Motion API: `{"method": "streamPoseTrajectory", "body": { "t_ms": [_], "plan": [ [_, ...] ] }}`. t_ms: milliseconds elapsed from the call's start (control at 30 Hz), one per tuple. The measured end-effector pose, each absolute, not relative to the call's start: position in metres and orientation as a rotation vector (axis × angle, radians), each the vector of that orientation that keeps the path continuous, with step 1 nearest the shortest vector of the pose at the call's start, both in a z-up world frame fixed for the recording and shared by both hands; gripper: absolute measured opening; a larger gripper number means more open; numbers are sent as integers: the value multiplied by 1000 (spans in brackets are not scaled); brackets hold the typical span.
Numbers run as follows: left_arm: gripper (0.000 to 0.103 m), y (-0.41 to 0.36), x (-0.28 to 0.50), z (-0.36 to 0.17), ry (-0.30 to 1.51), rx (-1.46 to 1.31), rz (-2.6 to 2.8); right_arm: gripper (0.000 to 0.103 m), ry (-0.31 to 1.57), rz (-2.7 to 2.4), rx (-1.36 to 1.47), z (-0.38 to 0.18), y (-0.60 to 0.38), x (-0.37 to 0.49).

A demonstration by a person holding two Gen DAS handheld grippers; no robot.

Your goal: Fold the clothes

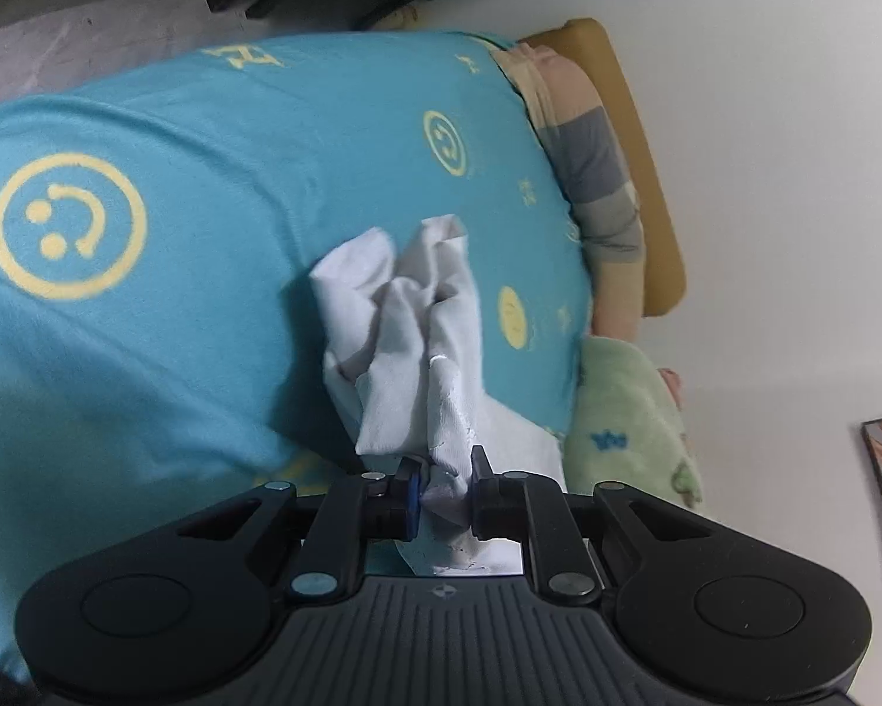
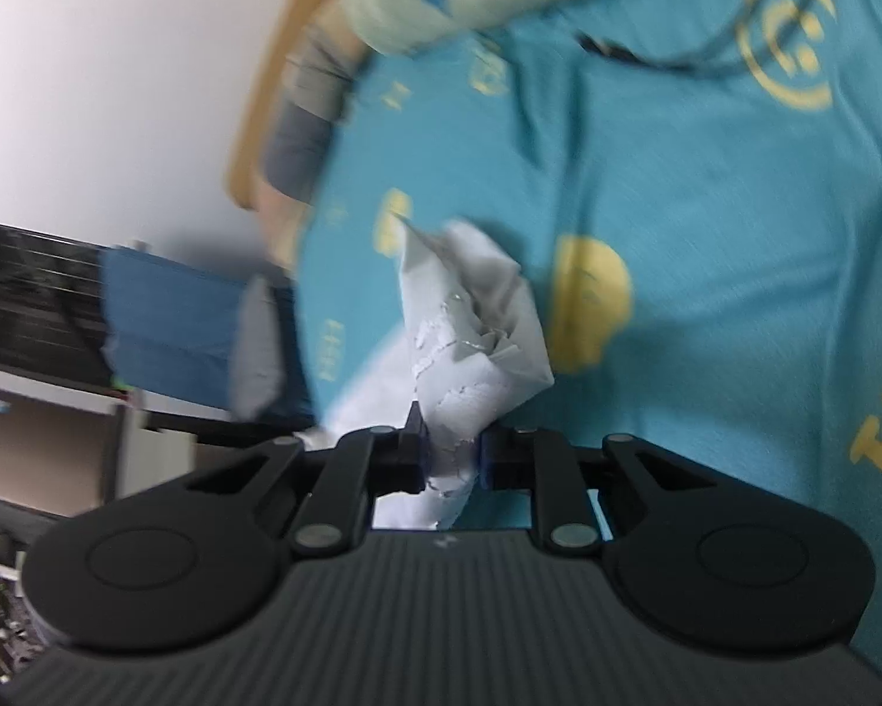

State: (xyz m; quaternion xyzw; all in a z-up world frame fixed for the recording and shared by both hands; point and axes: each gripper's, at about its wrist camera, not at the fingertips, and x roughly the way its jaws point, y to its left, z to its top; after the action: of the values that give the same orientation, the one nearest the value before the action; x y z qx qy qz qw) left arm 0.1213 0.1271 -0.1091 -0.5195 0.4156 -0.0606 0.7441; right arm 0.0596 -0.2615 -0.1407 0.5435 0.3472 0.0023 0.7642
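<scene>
Left tongs (image 1: 445, 485) and right tongs (image 2: 451, 452) are both clamping a bunched white garment (image 1: 408, 329) over the teal blanket (image 1: 176, 306).

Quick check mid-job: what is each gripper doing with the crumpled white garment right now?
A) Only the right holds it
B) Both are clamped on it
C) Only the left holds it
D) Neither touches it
B: the left gripper and the right gripper each have white garment fabric pinched between their fingers, above the turquoise blanket with yellow smiley prints.

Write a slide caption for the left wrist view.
Left gripper shut on bunched white garment above a blue smiley-print blanket.
</scene>
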Motion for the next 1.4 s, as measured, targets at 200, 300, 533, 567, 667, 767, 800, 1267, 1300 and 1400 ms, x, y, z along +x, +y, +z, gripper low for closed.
{"method": "streamPoseTrajectory", "body": {
  "t_ms": [200, 300, 533, 567, 667, 767, 800, 1267, 1300, 1400],
  "plan": [
    [16, 76, 121, -51, 975, -1075, -233, 18, 677, -33, 1172, -91, -316, 26],
    [16, 29, 130, -25, 1019, -1024, -296, 19, 638, -51, 1167, -66, -344, 9],
    [16, -128, 164, 27, 1087, -912, -471, 19, 519, -136, 1136, -2, -442, -12],
    [16, -155, 171, 37, 1087, -898, -508, 19, 488, -156, 1123, 11, -462, -12],
    [16, -239, 189, 73, 1053, -868, -635, 19, 389, -223, 1061, 57, -521, -13],
    [16, -314, 195, 101, 989, -861, -780, 19, 279, -280, 968, 102, -575, -21],
    [16, -336, 195, 103, 978, -861, -821, 19, 241, -307, 926, 112, -587, -27],
    [18, -410, 122, -53, 973, -477, -1002, 19, 291, -608, 633, 19, -587, -116],
    [19, -409, 119, -54, 957, -445, -1007, 21, 310, -616, 630, 11, -583, -120],
    [25, -409, 108, -41, 922, -342, -989, 24, 366, -638, 621, -10, -572, -131]
  ]
}}
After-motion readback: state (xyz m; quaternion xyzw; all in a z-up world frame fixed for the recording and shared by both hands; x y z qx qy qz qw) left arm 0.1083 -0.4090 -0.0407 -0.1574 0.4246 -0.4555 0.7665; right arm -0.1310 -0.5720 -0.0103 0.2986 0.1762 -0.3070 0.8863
